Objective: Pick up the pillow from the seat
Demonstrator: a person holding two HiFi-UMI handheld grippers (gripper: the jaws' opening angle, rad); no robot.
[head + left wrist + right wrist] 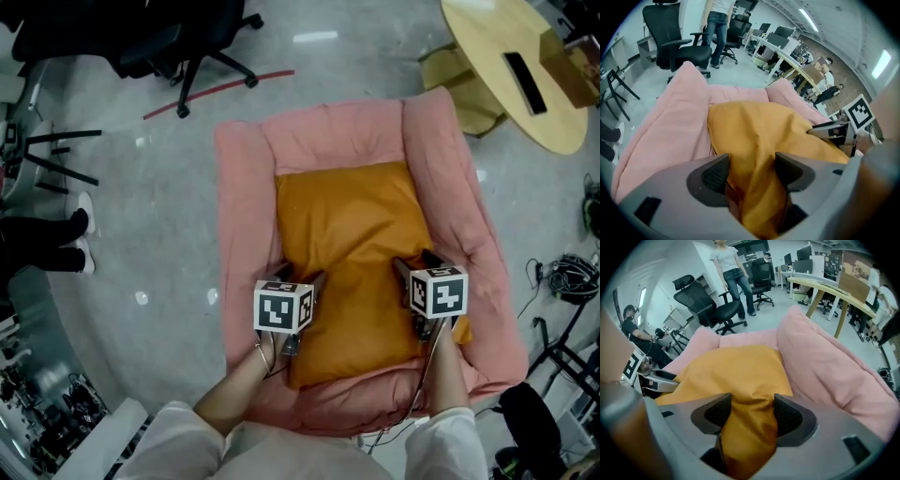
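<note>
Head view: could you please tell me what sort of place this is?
Most likely an open-plan office or lab: black swivel chairs, long desks in rows, and a round wooden table on a bare grey floor.

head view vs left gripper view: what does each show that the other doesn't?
Head view only: round wooden table, the pink seat's full outline. Left gripper view only: left gripper, jaws apart, orange pillow fabric bulging up between them; white desks behind. Both: pillow lying in the seat, right gripper at its other side.
</note>
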